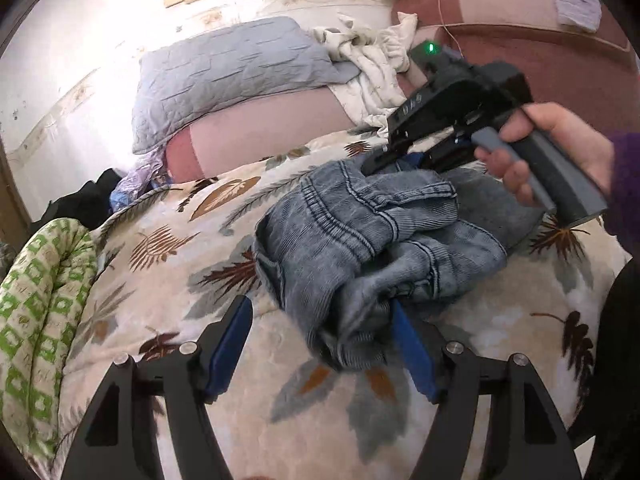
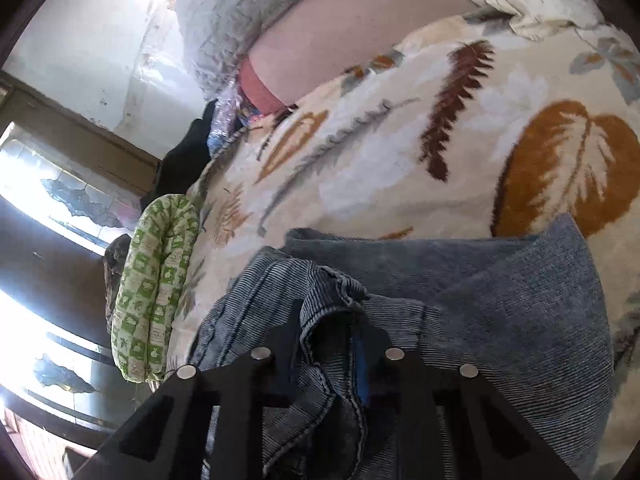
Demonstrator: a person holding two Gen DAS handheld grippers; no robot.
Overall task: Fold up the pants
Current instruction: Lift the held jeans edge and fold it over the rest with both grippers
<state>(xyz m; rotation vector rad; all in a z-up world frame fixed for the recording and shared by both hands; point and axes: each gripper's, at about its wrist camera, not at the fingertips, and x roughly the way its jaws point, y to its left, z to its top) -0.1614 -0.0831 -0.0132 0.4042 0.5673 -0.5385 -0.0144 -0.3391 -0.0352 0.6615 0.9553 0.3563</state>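
Observation:
A crumpled pair of blue-grey denim pants [image 1: 360,232] lies bunched on a leaf-patterned blanket [image 1: 160,248]. My left gripper [image 1: 320,306] stands open at the near end of the bunch. Its right blue finger [image 1: 412,356] touches the hanging denim and its left finger [image 1: 232,344] is over bare blanket. A hand [image 1: 560,152] holds my right gripper [image 1: 372,164] at the far end of the pants, tips buried in the cloth. In the right wrist view that gripper [image 2: 328,332] is shut on a seamed fold of the pants [image 2: 500,300].
A grey quilted pillow [image 1: 224,76] and a crumpled white cloth [image 1: 368,56] lie at the back against a pink padded edge [image 1: 520,52]. A green-and-white patterned roll [image 1: 40,300] lies along the blanket's left edge. Dark clothes [image 1: 80,204] sit behind it.

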